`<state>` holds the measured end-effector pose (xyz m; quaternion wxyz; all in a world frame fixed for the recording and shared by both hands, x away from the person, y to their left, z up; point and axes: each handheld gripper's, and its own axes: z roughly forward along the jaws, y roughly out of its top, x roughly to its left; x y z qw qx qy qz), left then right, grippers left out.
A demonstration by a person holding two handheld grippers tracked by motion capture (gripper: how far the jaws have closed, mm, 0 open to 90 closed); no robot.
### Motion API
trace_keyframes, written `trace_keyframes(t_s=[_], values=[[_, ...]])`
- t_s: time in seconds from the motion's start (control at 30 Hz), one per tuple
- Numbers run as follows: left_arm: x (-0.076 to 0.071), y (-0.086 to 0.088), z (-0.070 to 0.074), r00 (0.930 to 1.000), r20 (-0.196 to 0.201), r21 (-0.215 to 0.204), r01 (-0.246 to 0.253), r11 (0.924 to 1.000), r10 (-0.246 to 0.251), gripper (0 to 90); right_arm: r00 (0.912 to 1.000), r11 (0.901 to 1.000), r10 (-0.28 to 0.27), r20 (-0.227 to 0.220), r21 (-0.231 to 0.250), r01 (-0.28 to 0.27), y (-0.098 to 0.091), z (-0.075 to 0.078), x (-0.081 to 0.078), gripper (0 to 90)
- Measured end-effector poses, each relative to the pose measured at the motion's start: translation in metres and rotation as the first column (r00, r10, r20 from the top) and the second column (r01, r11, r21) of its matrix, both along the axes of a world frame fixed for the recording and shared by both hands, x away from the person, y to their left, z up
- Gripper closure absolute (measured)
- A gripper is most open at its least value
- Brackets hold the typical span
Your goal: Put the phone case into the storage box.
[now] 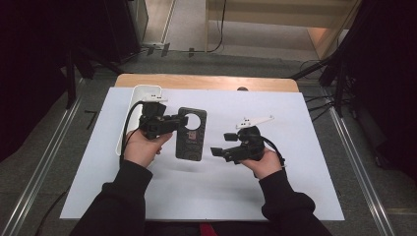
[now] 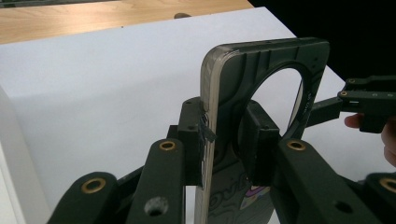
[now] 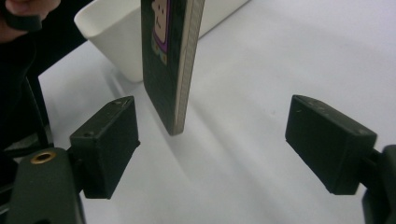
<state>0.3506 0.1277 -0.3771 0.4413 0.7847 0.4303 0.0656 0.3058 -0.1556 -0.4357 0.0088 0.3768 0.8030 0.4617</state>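
My left tongs (image 1: pixel 178 121) are clamped on the long edge of a black case (image 1: pixel 191 133), just below its round cutout, holding it clear of the surface (image 1: pixel 295 196), left of centre in the high view. My right tongs (image 1: pixel 216 151) stand wide apart with nothing between them, lower and to the right, aimed at the case's bottom corner. In the right gripper view that corner hangs between my two pads (image 3: pixel 106 144), touching neither. I judge this a handover: I should slide the right tongs further on, square to the flat faces, close firmly, and only then let go on the left. Count: one case, one white tray (image 1: pixel 129 118) at upper left, two tongs.
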Motion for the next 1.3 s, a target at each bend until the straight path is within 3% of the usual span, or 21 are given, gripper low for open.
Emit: trace_keyframes(t_s=[0.1,0.23,0.5,1.3], values=[[0.000,0.000,0.001,1.0000,-0.006,-0.006,0.006,1.0000,-0.006,72.2,0.9998,0.9996,0.022,0.000,-0.017,-0.022,-0.003,-0.001,-0.002,10.0],[0.000,0.000,0.001,0.9999,-0.006,-0.011,0.011,0.9999,-0.011,72.2,0.9998,0.9993,0.005,0.021,-0.036,-0.004,-0.007,0.001,-0.006,10.0],[0.000,0.000,0.002,0.9995,-0.020,-0.017,0.023,0.9996,-0.023,72.2,0.9998,0.9999,-0.016,0.015,0.003,0.016,-0.023,0.001,-0.017,10.2],[0.002,0.006,0.002,0.9995,-0.023,-0.024,0.020,0.9995,-0.020,72.1,0.9984,0.9997,-0.003,0.057,-0.025,0.004,-0.046,-0.006,-0.053,10.3]])
